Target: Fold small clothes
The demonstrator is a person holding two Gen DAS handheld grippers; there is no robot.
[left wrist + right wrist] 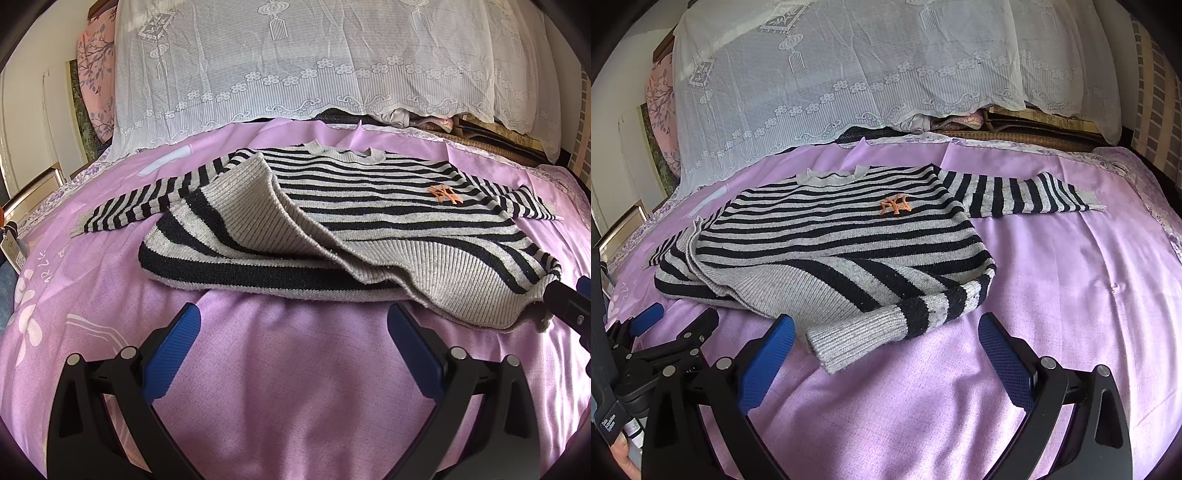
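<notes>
Striped knit sweater (827,236) lying rumpled on purple bed sheet (1052,277). Soft, limp, likely sagging when lifted; hem corners looking graspable. Left hand-held gripper (293,339) and right hand-held gripper (886,343) hovering wide apart, holding nothing.

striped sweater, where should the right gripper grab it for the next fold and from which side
Probably the striped sweater at its grey ribbed hem corner, approached from the near edge. That corner juts toward the right gripper, whose jaws stand open around it, so they could close there without bunching the body.
</notes>
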